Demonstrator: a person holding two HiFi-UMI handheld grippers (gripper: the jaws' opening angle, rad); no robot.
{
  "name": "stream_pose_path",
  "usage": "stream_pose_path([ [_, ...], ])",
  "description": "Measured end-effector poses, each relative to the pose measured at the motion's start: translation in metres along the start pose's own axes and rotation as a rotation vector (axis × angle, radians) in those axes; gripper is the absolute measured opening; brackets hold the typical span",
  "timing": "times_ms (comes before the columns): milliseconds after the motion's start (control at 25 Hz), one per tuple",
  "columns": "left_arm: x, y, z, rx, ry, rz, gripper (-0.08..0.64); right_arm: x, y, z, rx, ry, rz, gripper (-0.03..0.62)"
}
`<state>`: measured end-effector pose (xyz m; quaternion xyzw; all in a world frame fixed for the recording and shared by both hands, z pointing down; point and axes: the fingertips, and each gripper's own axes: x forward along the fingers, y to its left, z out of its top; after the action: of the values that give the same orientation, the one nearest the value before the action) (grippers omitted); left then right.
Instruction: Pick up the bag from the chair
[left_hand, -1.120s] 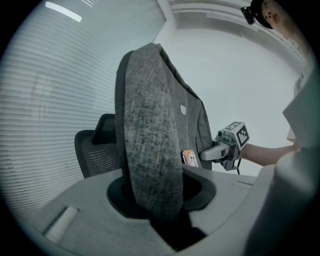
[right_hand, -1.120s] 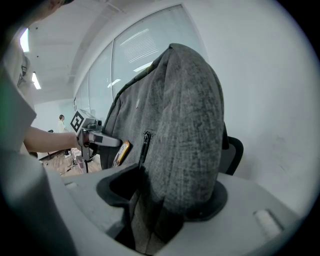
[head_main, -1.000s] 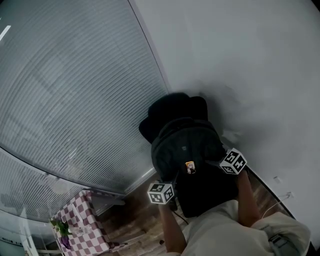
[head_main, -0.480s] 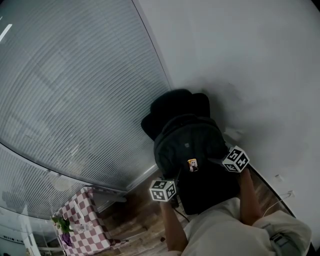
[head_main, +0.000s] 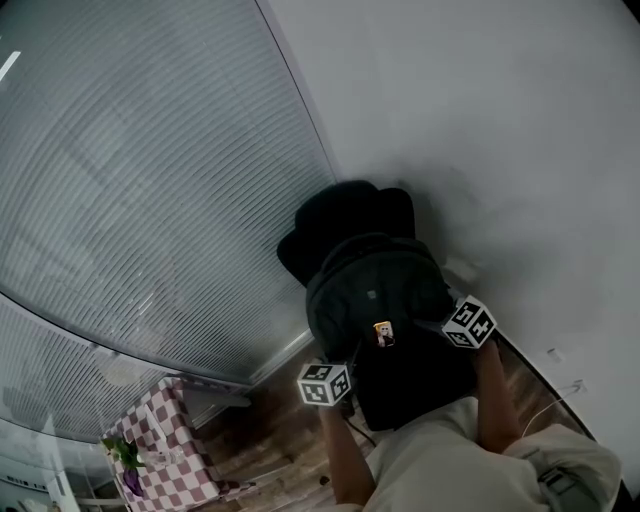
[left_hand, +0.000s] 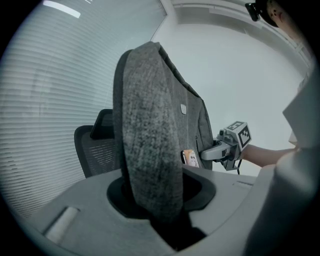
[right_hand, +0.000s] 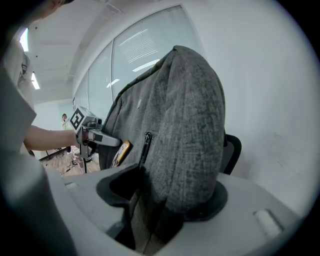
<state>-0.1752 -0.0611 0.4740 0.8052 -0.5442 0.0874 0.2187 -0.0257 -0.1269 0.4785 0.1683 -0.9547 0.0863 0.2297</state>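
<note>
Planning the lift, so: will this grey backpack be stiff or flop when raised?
Likely semi-stiff: the backpack stands upright, unsagging, clamped by left gripper and right gripper. Its coarse woven fabric probably grips well, not slippery.

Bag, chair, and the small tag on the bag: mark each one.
bag (head_main: 390, 270), head view, middle of its grey front panel.
chair (left_hand: 97, 150), left gripper view, mesh backrest.
tag (head_main: 381, 334), head view, its face.

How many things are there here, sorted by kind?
Grey bag: 1
Black chair: 1
Grippers: 2, the left gripper and the right gripper, both clamped on the bag
Checked cloth: 1
Total: 5
</note>
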Motion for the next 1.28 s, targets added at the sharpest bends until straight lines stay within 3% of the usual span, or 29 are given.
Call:
stream_pose_path([
  [720, 0.0, 0.0, 0.009, 0.014, -0.009, 0.01, 0.123, -0.001, -0.003, 0.011, -0.034, -0.021, -0.014, 0.268],
  [1280, 0.009, -0.008, 0.01, 0.033, -0.008, -0.026, 0.124, -0.013, -0.006, 0.006, -0.038, -0.036, -0.05, 0.261],
])
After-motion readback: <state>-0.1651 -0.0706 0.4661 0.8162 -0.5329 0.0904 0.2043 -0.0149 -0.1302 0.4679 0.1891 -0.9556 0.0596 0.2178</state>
